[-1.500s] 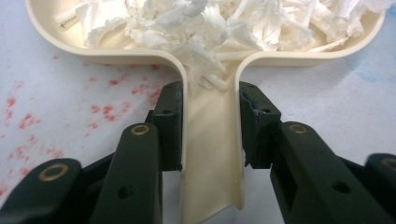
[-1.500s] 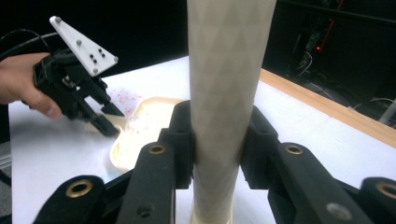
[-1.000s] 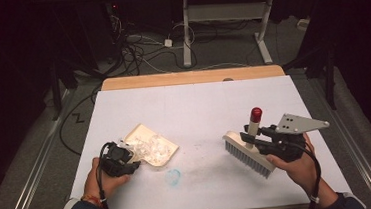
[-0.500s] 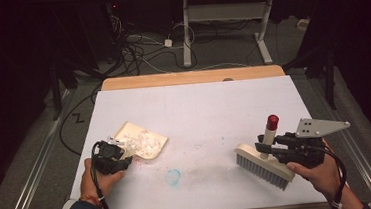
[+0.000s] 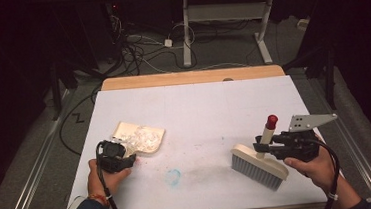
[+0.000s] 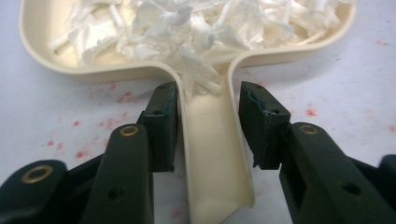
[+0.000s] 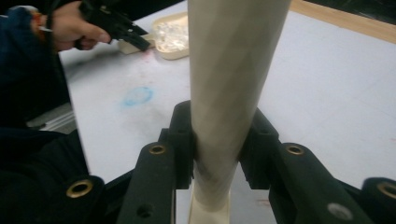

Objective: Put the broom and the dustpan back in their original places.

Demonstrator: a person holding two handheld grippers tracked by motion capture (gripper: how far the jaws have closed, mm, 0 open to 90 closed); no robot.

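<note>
Dustpan [image 5: 138,137] near table's [image 5: 198,103] left edge, heaped with shreds [image 6: 187,28]; left gripper [image 6: 208,100] released astride handle (not pinching). Right gripper [image 7: 217,128] clenched on brush [image 5: 258,165], near right edge. Best kept level, clamped before lifting.

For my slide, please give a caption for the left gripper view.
Open left gripper around the handle of a cream dustpan filled with white paper shreds.
</note>
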